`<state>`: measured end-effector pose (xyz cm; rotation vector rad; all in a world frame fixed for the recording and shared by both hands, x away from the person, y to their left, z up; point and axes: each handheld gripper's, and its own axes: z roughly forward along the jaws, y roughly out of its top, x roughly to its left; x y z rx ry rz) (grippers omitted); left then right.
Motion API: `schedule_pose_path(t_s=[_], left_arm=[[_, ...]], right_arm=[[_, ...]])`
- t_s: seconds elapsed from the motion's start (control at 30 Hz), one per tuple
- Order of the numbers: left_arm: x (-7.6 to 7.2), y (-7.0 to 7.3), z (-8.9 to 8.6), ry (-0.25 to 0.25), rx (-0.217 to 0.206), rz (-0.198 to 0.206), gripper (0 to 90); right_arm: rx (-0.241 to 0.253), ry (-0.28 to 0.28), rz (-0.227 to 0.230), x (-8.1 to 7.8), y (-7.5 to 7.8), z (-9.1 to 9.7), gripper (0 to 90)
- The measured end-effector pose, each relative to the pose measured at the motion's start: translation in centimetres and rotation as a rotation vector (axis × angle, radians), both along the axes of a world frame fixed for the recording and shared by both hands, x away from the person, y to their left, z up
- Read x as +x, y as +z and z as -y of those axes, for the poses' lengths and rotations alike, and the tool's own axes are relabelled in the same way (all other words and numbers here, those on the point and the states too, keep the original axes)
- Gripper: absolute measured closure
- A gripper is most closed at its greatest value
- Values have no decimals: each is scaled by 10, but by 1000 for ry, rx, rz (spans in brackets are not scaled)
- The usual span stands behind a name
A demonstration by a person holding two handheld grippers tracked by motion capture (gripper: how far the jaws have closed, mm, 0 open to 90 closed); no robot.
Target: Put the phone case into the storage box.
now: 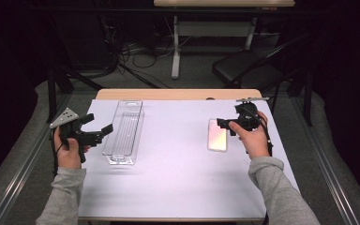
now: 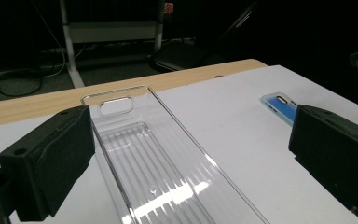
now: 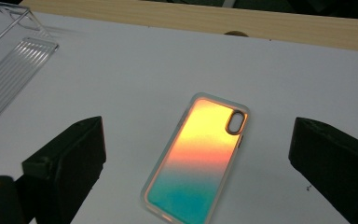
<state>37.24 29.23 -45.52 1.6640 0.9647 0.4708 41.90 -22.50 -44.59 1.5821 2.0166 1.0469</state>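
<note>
A phone case [image 1: 217, 135] with an orange-to-teal gradient back [image 3: 197, 161] lies flat on the white table cover, right of centre; in the left gripper view its far end [image 2: 279, 106] looks blue. My right gripper [image 1: 224, 123] hovers at the case's right edge, open, jaws wide on either side of the case with nothing between them [image 3: 200, 163]. A clear ribbed plastic tray [image 1: 124, 131] lies lengthwise at the left. My left gripper [image 1: 102, 126] is held just left of the tray, open, its jaws wide apart with the empty tray [image 2: 163, 172] seen between them.
The white cover [image 1: 178, 164] tops a wooden table whose bare far edge [image 1: 178, 94] shows behind it. Beyond stand a folding chair [image 1: 248, 65], another table's legs [image 1: 176, 47] and floor cables. Metal rails [image 1: 23, 173] flank the table.
</note>
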Motion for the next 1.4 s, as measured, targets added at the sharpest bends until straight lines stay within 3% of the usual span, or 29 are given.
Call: schedule_pose_path(t_s=[0.37, 0.77, 1.4], left_arm=[[7, -9, 4, 7, 7, -67, 5], [7, -13, 4, 7, 48, -59, 6], [5, -11, 2, 13, 45, -44, 7]], right_arm=[[-18, -87, -58, 19, -17, 5, 31], [-82, -129, -69, 33, -32, 5, 144], [-117, -165, -121, 49, -52, 3, 289]])
